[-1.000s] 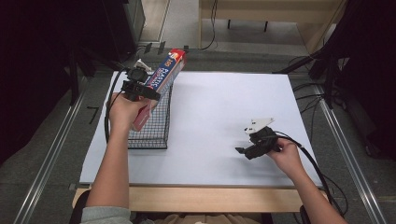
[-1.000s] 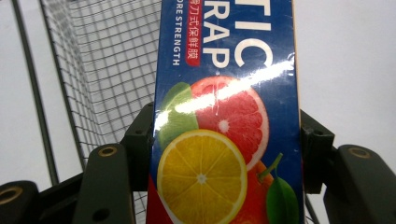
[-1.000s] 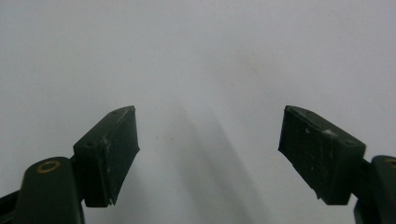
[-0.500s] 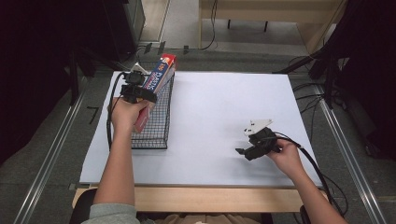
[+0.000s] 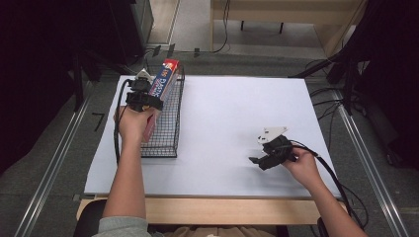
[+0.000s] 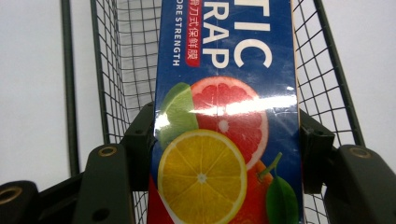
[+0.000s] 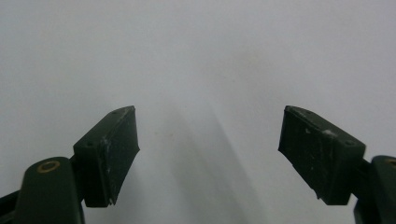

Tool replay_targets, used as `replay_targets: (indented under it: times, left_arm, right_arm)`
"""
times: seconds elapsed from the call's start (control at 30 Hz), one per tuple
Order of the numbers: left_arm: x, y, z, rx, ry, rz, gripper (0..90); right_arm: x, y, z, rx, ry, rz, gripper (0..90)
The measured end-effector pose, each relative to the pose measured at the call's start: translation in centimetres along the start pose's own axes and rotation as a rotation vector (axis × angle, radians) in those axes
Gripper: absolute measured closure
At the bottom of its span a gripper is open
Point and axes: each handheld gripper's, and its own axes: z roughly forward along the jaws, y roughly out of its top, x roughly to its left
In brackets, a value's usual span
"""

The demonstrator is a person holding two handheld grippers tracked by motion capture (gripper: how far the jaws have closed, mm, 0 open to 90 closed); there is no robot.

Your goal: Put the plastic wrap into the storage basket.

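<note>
A long blue plastic-wrap box [image 5: 162,84] with citrus pictures [image 6: 224,140] lies lengthwise over the black wire basket [image 5: 167,129] at the table's left. My left gripper [image 5: 143,96] is shut on the box near its lower end, one jaw on each side. The box's red end points away from me and slants down into the basket. My right gripper [image 5: 267,157] rests low over the white table [image 5: 232,113] at the right, jaws wide apart with nothing between them [image 7: 208,144].
The white sheet [image 7: 201,56] covers most of the table between the basket and the right gripper. Metal rails run along both table sides, and cables [image 5: 341,182] trail off the right edge. Dark equipment stands behind the far left corner.
My left gripper has carried the box leftward and lower, bringing it over and into the basket. The right gripper has stayed where it was.
</note>
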Motion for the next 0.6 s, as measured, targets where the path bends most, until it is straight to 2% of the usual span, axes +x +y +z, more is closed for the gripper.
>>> replay_targets:
  times: [0.2, 0.27, 0.37, 0.43, 0.6]
  left_arm:
    - [-1.1, 0.2, 1.5, 0.040, 0.020, 0.023, 39.9]
    - [-1.2, 0.2, 1.9, 0.050, 0.033, 0.018, 39.9]
    - [-1.3, 0.2, 2.9, 0.072, 0.013, 0.002, 39.8]
    - [-1.5, 0.1, 3.5, 0.093, 0.023, 0.002, 39.8]
    - [-1.8, 0.1, 3.8, 0.104, 0.031, 0.004, 39.6]
  right_arm:
    - [0.0, 0.0, 0.0, 0.004, -0.007, -0.002, 20.9]
    - [0.1, 0.0, 0.0, 0.005, -0.010, -0.008, 20.9]
    - [0.1, 0.0, 0.0, 0.007, -0.008, -0.013, 20.8]
    - [0.1, 0.0, 0.0, 0.008, -0.008, -0.014, 20.8]
    - [0.2, -0.1, -0.1, 0.007, -0.009, -0.013, 20.8]
